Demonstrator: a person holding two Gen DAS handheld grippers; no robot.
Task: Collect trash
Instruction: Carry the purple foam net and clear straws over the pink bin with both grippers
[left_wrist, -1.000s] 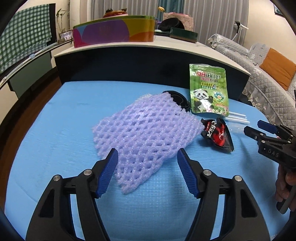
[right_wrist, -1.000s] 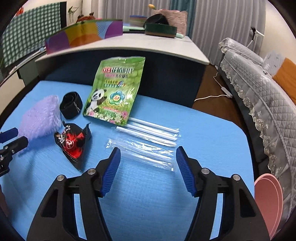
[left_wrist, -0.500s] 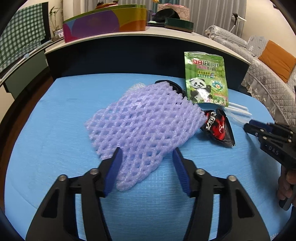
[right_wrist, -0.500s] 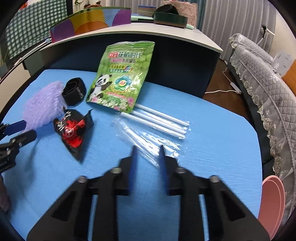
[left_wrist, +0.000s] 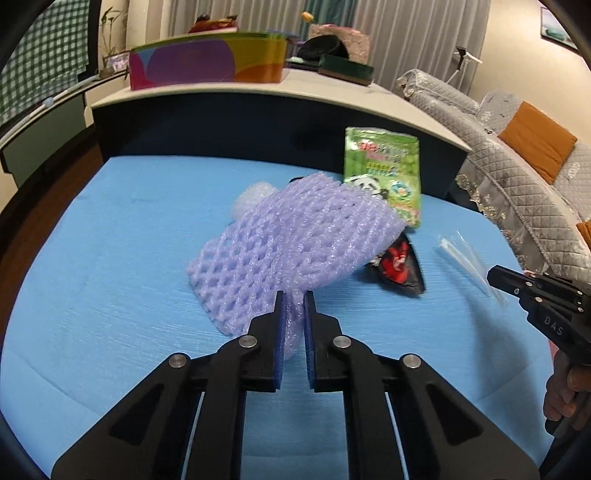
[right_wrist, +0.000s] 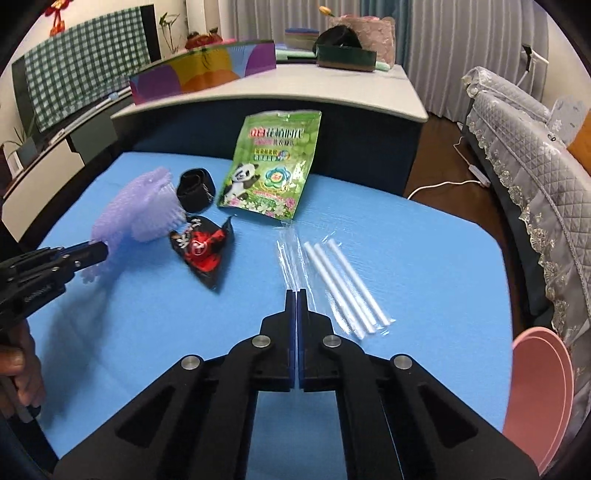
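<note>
L wrist: left gripper (left_wrist: 293, 301) jaws just closed, pinching purple foam net (left_wrist: 295, 240) at 12 o'clock, lifting off blue mat (left_wrist: 110, 258).

R wrist: right gripper (right_wrist: 296, 295) jaws just closed on clear wrapper (right_wrist: 290, 258). Green pouch (right_wrist: 271, 166), red-black wrapper (right_wrist: 203, 251), straws (right_wrist: 347, 288) left, 11–1 o'clock; nothing binned yet, I judge.

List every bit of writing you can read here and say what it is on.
"DAS": on the body of the right hand-held gripper, seen from the left wrist view.
Green panda pouch: coloured characters, too blurred to read.
Red and black wrapper: white characters, unreadable.
Left hand-held gripper: body lettering too blurred.
</note>
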